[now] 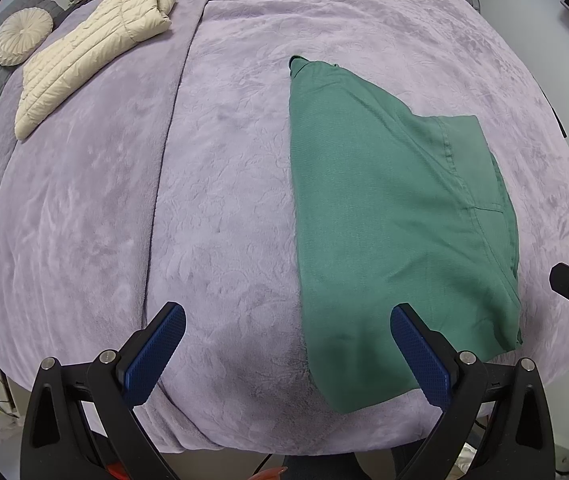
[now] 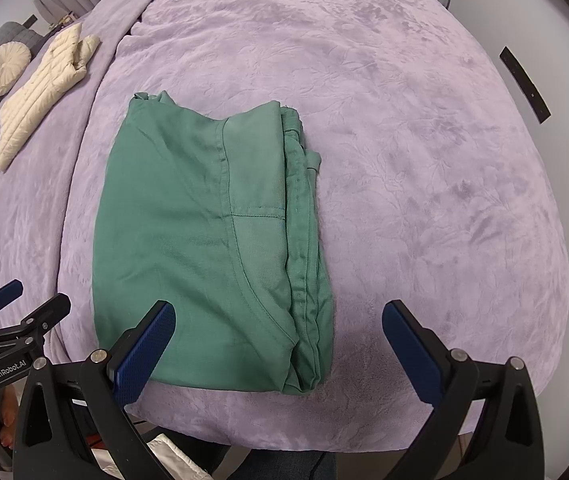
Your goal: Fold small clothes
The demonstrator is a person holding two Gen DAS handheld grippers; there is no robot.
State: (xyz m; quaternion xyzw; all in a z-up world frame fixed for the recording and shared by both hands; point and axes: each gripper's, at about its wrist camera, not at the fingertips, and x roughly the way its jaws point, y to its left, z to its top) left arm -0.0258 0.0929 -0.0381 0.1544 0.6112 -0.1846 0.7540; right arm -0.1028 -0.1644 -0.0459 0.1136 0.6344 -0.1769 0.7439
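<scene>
Right wrist view: both grippers, left gripper (image 2: pixel 16 308) and right gripper (image 2: pixel 278 338), hover with jaws apart and empty at the near edge of the folded green garment (image 2: pixel 204 240) lying on the bed (image 2: pixel 424 160), seemingly poised for another fold.

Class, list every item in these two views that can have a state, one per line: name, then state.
green garment: folded into a stack, lying flat on the blanket, not gripped
cream puffer jacket: lying spread out, not folded
round cushion: resting by the jacket
purple blanket: spread over the bed
left gripper: jaws open, empty
right gripper: jaws open, empty
</scene>
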